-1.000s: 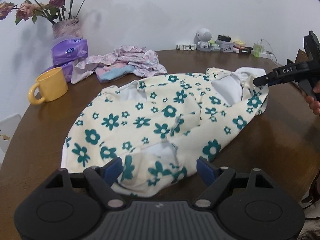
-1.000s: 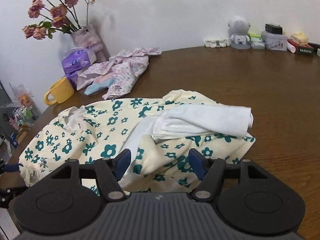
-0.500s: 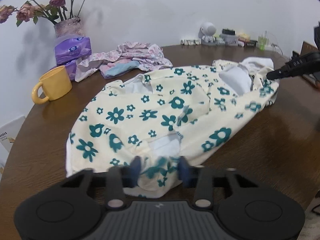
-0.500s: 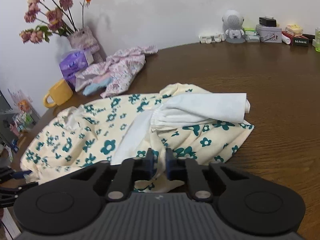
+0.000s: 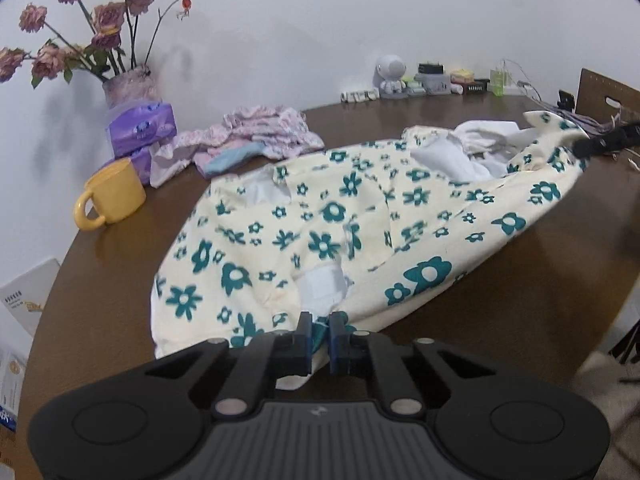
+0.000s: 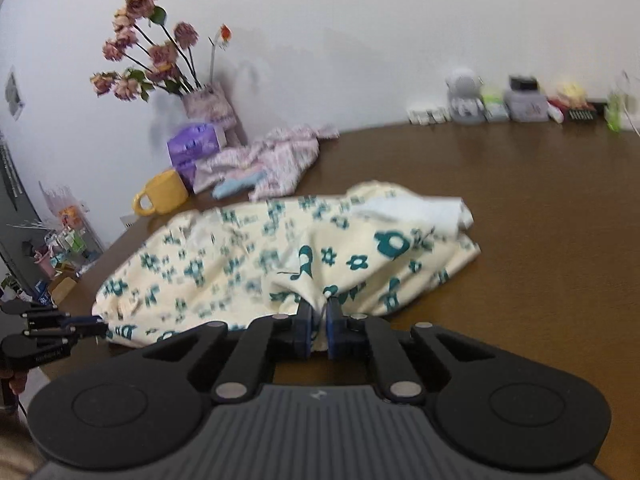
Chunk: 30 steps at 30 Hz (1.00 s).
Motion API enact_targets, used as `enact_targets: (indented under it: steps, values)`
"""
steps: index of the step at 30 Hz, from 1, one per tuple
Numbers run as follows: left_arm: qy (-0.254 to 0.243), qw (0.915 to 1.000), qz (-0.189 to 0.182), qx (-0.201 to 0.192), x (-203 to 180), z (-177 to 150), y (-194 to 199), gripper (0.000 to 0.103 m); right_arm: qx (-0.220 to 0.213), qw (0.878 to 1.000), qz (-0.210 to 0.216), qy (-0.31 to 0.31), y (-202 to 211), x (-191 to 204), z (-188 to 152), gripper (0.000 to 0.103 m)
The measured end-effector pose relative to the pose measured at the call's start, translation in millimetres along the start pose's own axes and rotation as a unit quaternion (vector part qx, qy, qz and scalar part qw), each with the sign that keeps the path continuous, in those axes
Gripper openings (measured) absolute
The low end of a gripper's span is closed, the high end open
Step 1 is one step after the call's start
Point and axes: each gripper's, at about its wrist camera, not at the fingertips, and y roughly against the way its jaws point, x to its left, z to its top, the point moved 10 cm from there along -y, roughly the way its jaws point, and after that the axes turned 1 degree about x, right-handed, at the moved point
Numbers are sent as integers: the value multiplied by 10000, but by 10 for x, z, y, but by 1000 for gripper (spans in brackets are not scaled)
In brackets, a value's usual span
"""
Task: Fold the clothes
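A cream garment with teal flowers (image 5: 360, 224) and white lining lies stretched across the round brown table (image 5: 120, 280). My left gripper (image 5: 319, 326) is shut on the garment's near hem. In the right wrist view the same garment (image 6: 280, 256) is bunched up, and my right gripper (image 6: 317, 316) is shut on a pinch of its edge. The right gripper's fingers (image 5: 600, 142) show at the far right of the left wrist view, lifting that end of the fabric. The left gripper (image 6: 90, 325) appears at the lower left of the right wrist view, holding the other end.
A yellow mug (image 5: 112, 196), purple tissue packs (image 5: 140, 128) and a vase of dried roses (image 5: 128, 84) stand at the back left. A pink crumpled garment (image 5: 256, 140) lies behind. Small items and a white figurine (image 5: 390, 76) line the wall. A chair back (image 5: 604, 96) is at right.
Both grippers went from open around the garment's edges to shut on the fabric. The ends have been lifted and pulled, stretching the garment.
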Motion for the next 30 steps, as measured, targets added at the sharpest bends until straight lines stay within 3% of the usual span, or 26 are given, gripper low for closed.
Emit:
enact_targets:
  steps: [8, 18, 22, 24, 25, 30]
  values:
    - [94, 9999, 90, 54, -43, -193, 52, 7, 279, 9975, -90, -639, 45, -100, -597, 6]
    - [10, 9997, 231, 69, -80, -235, 25, 8, 298, 9963, -157, -790, 55, -92, -780, 6]
    - [247, 9995, 152, 79, -52, -242, 46, 17, 308, 9964, -111, -786, 84, -79, -767, 12]
    - [457, 9989, 47, 63, -22, -227, 97, 33, 230, 9965, -98, -801, 151, -95, -715, 35]
    - [582, 9983, -23, 33, -4, -214, 132, 47, 168, 9965, -104, -814, 197, -114, -671, 40]
    - [1183, 9919, -270, -366, 207, -30, 354, 65, -201, 9968, -236, -738, 368, -250, -345, 47]
